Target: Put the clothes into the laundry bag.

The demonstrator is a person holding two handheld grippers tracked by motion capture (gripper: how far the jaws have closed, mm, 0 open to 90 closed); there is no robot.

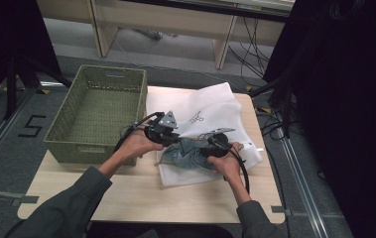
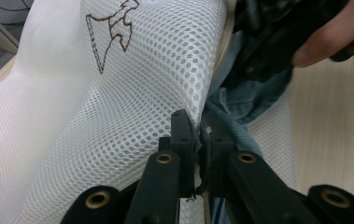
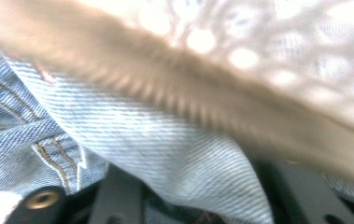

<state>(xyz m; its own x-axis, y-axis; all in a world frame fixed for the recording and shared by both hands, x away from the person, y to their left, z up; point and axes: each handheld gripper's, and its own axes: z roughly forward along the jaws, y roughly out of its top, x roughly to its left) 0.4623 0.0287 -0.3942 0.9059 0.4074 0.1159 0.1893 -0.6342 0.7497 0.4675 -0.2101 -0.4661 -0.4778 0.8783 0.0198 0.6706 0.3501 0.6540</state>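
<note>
A white mesh bag (image 1: 210,106) with a brown embroidered mark lies on the wooden table (image 1: 151,198). A blue denim garment (image 1: 188,153) sits at the bag's mouth. My left gripper (image 1: 177,140) is shut on the bag's edge. In the left gripper view the mesh bag (image 2: 95,116) is pinched between the closed jaws of the left gripper (image 2: 197,123), with denim (image 2: 254,100) just behind. My right gripper (image 1: 204,151) is pushed into the garment. In the right gripper view denim (image 3: 165,149) drapes over the jaws and hides the pads, under the bag's tan trim (image 3: 188,79).
A green plastic basket (image 1: 113,72), nothing in it, stands at the table's back left, close to my left hand. The right hand (image 2: 329,42) appears beyond the bag in the left gripper view. Shelving legs and cables lie on the floor behind the table.
</note>
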